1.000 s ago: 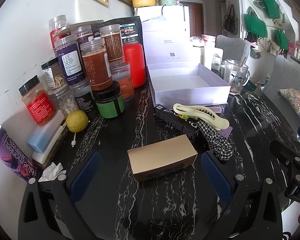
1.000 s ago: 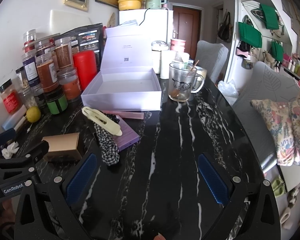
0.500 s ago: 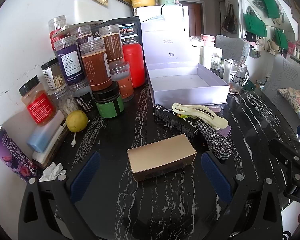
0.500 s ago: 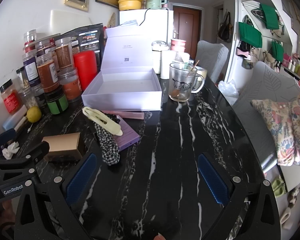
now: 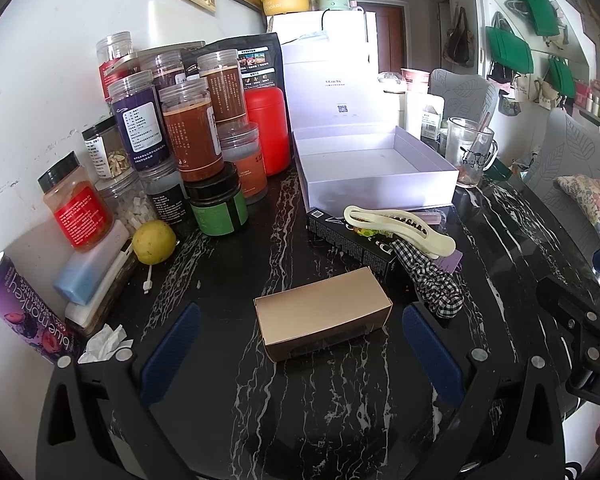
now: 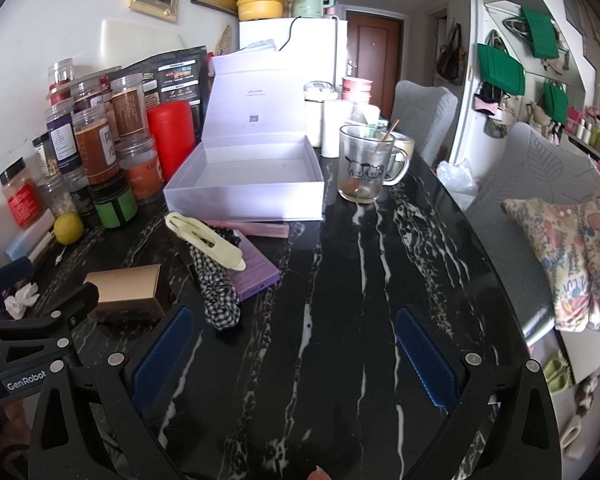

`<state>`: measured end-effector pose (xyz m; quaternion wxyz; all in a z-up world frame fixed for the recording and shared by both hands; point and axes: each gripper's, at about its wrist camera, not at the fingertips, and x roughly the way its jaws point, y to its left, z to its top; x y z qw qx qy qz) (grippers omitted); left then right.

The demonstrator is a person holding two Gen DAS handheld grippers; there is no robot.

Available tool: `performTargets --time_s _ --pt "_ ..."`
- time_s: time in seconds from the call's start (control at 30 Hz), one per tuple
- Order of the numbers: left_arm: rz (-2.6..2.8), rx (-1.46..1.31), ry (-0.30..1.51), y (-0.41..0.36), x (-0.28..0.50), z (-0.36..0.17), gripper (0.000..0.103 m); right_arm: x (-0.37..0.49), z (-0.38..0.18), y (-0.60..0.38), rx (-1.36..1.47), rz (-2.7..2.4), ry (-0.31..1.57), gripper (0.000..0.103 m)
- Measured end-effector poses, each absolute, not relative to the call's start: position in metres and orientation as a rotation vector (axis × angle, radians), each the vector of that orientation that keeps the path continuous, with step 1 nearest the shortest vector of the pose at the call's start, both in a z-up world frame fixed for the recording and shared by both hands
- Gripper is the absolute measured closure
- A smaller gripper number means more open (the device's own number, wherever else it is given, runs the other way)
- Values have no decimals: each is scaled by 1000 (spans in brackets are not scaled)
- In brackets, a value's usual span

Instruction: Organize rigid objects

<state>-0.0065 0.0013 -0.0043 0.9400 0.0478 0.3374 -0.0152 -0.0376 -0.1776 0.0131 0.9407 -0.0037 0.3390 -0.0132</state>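
Observation:
A gold cardboard box [image 5: 324, 312] lies on the black marble table, just beyond and between the blue pads of my open left gripper [image 5: 300, 350]. Behind it lie a black carton [image 5: 348, 242], a cream hair claw [image 5: 400, 228], a checked scrunchie [image 5: 432, 280] and a purple booklet [image 6: 256, 270]. An open white gift box [image 5: 376, 172] stands farther back with its lid up. My right gripper [image 6: 292, 352] is open over bare table, to the right of the gold box [image 6: 128, 290] and the hair claw [image 6: 204, 240].
Several jars, a red canister [image 5: 268, 128] and a green-labelled tub [image 5: 218, 208] crowd the back left by the wall. A lemon [image 5: 154, 242], a drink can [image 5: 24, 316] and a crumpled tissue [image 5: 104, 344] sit at the left. A glass mug [image 6: 360, 168] stands right of the white box.
Both views have shifted only slightly; the objects on the table have not moved and both grippers stay open.

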Motion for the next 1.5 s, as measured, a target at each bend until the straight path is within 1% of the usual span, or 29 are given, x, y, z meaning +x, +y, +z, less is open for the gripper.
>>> performTargets --time_s 0.53,1.0,1.27,1.5 --pt "-33 94 698 1 -8 -5 0 -37 13 -177 -8 -27 692 0" --pt "-9 0 789 19 22 -28 0 -28 -2 -173 2 7 728 0" --pt "-51 64 803 22 51 -32 0 -22 -12 -171 -14 16 755 0" --pt "-177 135 850 13 75 -39 0 -17 -18 -167 -8 43 773 0"
